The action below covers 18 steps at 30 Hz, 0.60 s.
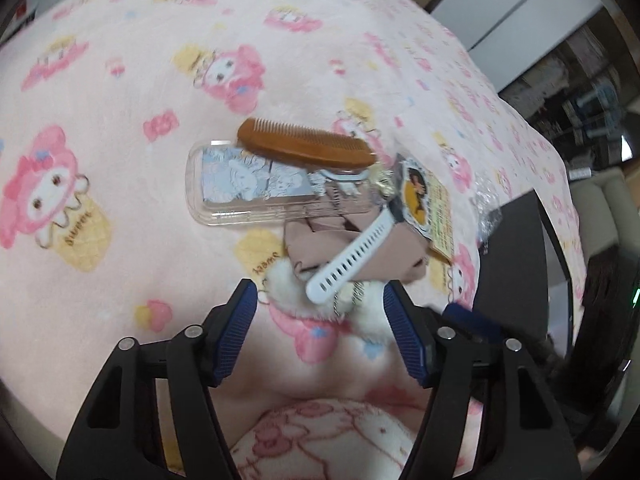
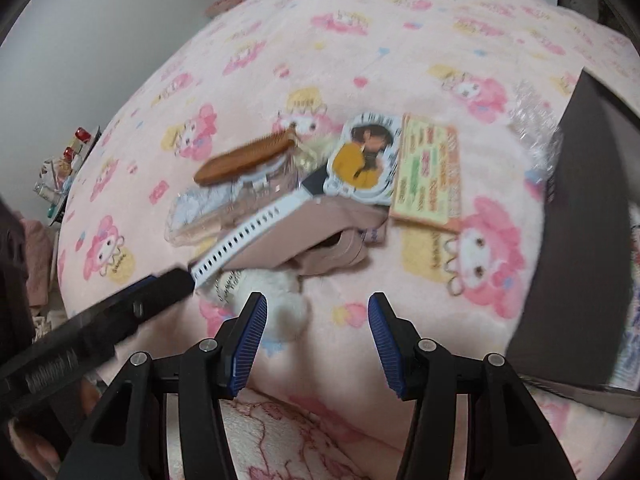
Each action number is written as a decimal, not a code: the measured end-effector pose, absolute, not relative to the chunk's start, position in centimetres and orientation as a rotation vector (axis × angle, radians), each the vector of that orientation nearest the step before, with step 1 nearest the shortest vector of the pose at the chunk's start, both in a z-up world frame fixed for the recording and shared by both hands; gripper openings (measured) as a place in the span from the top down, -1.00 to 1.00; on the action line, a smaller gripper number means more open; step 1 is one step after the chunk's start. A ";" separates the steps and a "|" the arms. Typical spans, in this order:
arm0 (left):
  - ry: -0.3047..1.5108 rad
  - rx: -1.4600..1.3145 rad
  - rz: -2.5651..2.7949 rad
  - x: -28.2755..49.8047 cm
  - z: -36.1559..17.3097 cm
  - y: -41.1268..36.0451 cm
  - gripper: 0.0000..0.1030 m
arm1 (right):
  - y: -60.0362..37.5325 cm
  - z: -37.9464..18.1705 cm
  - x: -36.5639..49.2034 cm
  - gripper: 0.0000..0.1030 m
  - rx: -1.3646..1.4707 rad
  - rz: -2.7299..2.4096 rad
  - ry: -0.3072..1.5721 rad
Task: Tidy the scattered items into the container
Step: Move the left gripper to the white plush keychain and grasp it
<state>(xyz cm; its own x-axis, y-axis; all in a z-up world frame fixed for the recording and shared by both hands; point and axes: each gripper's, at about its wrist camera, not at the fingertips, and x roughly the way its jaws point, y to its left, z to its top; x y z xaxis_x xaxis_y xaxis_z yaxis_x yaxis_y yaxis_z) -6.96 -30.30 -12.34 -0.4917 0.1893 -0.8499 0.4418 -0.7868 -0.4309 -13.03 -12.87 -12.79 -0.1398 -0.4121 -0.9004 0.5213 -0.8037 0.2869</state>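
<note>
My left gripper (image 1: pixel 320 316) points steeply down at the heap, its blue-padded jaws standing wide with nothing pinched; the end of the white watch strap (image 1: pixel 344 260) and the white fluffy pompom (image 1: pixel 288 292) lie between the fingertips, but the pads touch neither. My right gripper (image 2: pixel 316 320) is also held wide and grips nothing, with only the pink cartoon-print blanket (image 2: pixel 400 60) between its pads and the pompom (image 2: pixel 288 308) just inside its left finger. From the right wrist view the left gripper's black finger (image 2: pixel 160 284) comes in from the lower left, its tip right at the strap's (image 2: pixel 244 240) free end. The strap runs diagonally over a folded beige-pink cloth piece (image 1: pixel 332 248), which lies against the pompom. Beyond it a clear phone case (image 1: pixel 256 184) with a pale blue drawing rests flat, and a brown wooden comb (image 1: pixel 304 148) lies across its far edge. Beside the watch sits a round-edged picture card (image 2: pixel 364 160) showing a figure in yellow, touching a printed yellow-and-pink card (image 2: pixel 432 172). Further right, some crinkled clear wrap (image 2: pixel 536 128) lies by the dark container (image 2: pixel 568 240), whose wall rises at the blanket's right side, well apart from the heap.
</note>
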 end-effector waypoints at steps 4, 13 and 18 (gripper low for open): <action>1.007 1.593 -2.334 -7.9 -14.3 -30.5 -0.28 | -13.5 -15.1 -13.0 0.06 1.586 -1.925 0.119; 1.201 1.690 -2.270 -9.2 -16.8 -31.5 -0.15 | -15.4 -16.6 -13.4 -0.02 1.575 -1.744 -0.025; 1.089 1.656 -2.383 -7.7 -14.0 -28.9 -0.03 | -13.6 -14.9 -11.7 0.29 1.505 -1.819 -0.042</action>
